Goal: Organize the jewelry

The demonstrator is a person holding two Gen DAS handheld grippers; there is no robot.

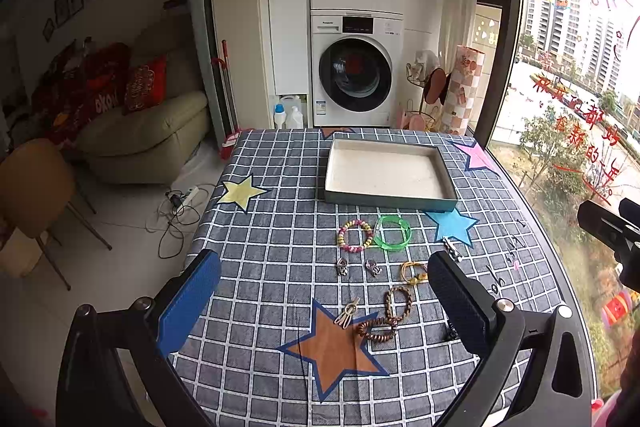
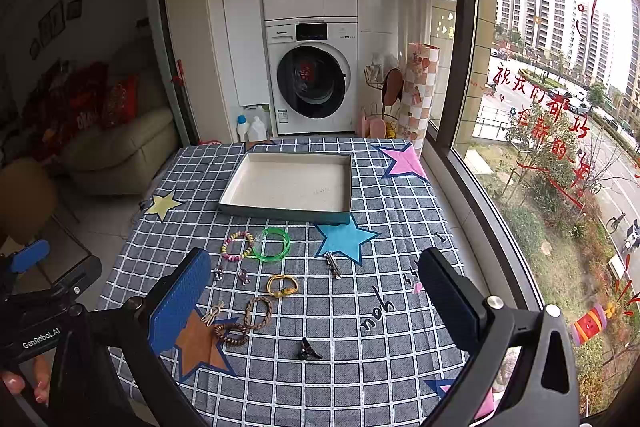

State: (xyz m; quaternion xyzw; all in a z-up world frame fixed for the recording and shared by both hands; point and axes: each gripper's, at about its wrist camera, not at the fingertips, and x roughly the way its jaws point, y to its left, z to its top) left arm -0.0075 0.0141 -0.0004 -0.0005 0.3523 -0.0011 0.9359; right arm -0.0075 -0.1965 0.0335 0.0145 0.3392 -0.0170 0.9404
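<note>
Two grippers hover over the bench (image 1: 280,163), which is draped in a grey cloth with a white grid and coloured stars; neither holds anything.

- Left gripper (image 1: 324,291): jaws spread wide, blue pad left, black pad right. Its body also shows at the lower left edge of the right wrist view, with fingertips of a hand below it.
- Right gripper (image 2: 314,291): jaws spread wide.
- Shallow rectangular tray with a white floor and grey-green walls (image 1: 390,202): far half of the bench, nothing in it.
- Pastel beaded bracelet (image 1: 355,235) touching a translucent green bangle (image 1: 392,233), just in front of the tray.
- Two small silver trinkets (image 1: 342,266), too small to identify.
- Yellow cord bracelet (image 1: 414,271): partly cut off by the black pad in the left wrist view, whole in the right wrist view.
- Silver bar hair clip (image 1: 452,247) on the blue star's near tip.
- Brown braided bracelet (image 1: 398,301) beside a brown coiled hair tie (image 1: 376,331) and a small pale metal clip (image 1: 347,311), at the orange star.
- Small black claw clip (image 2: 308,350): clear only in the right wrist view; mostly hidden behind the black pad in the other.
- Dark lettering on the cloth (image 2: 378,311), hard to read.
</note>
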